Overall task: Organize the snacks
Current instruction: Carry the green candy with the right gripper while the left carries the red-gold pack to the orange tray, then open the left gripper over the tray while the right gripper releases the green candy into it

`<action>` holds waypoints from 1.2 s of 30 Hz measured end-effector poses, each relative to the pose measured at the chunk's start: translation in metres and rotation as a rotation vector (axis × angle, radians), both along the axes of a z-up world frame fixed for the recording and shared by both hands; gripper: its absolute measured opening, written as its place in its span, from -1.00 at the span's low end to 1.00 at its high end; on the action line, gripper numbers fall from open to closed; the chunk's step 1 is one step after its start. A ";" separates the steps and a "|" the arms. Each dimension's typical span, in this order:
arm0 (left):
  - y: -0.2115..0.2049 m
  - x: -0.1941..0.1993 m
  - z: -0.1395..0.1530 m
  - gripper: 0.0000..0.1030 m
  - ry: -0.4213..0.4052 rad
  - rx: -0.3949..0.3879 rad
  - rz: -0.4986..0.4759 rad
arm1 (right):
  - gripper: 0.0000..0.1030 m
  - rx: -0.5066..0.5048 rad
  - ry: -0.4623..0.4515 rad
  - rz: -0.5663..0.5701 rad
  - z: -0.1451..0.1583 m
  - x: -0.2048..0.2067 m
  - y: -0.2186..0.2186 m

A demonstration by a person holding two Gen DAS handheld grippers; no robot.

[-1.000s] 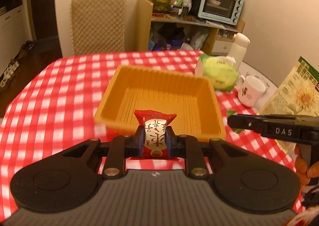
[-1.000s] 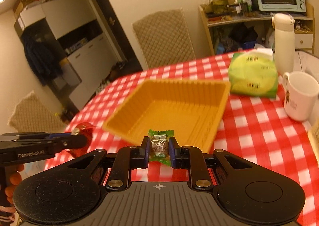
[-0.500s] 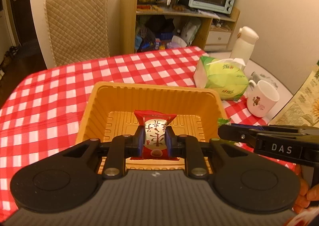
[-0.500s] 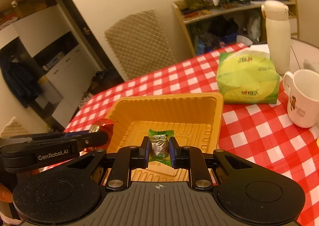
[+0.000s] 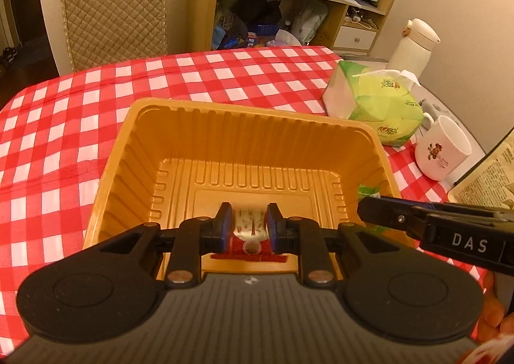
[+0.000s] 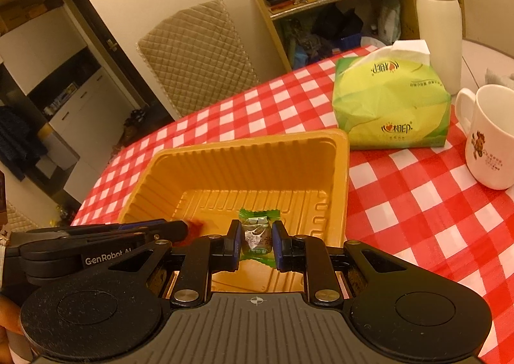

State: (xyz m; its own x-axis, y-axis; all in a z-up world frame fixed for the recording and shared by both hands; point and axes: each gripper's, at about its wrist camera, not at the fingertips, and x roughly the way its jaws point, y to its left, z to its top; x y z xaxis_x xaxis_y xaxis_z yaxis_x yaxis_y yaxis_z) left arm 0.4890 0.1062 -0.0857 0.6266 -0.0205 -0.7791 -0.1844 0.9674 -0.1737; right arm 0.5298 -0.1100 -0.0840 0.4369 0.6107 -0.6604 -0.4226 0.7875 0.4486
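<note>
Both clamped: left gripper [image 5: 247, 224] grasps red candy [image 5: 249, 232], right gripper [image 6: 257, 240] grasps green candy [image 6: 257, 234], over orange tray [image 5: 225, 119].

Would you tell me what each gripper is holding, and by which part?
Left gripper: red-wrapped snack, pinched across its middle. Right gripper: green-wrapped candy, likewise, twisted ends free.

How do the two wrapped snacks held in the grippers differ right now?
The red snack has a red wrapper with a pale panel; the green snack has a green-edged, clear wrapper. The red one sits in the left gripper, the green one in the right gripper. Both are clamped over the orange tray.
</note>
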 end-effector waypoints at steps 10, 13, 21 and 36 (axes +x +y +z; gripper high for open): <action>0.015 -0.012 0.002 -0.54 0.010 -0.011 0.010 | -0.60 -0.005 0.008 -0.005 -0.001 0.005 0.006; 0.018 -0.017 0.006 -0.53 0.006 -0.010 0.012 | -0.60 -0.006 0.004 -0.006 -0.001 0.005 0.009; 0.024 -0.032 0.016 -0.36 -0.011 -0.006 0.008 | -0.60 0.016 -0.010 -0.009 0.002 0.003 0.019; 0.032 -0.084 0.044 0.09 -0.062 -0.019 -0.007 | 0.18 0.083 -0.025 -0.120 0.032 -0.028 -0.003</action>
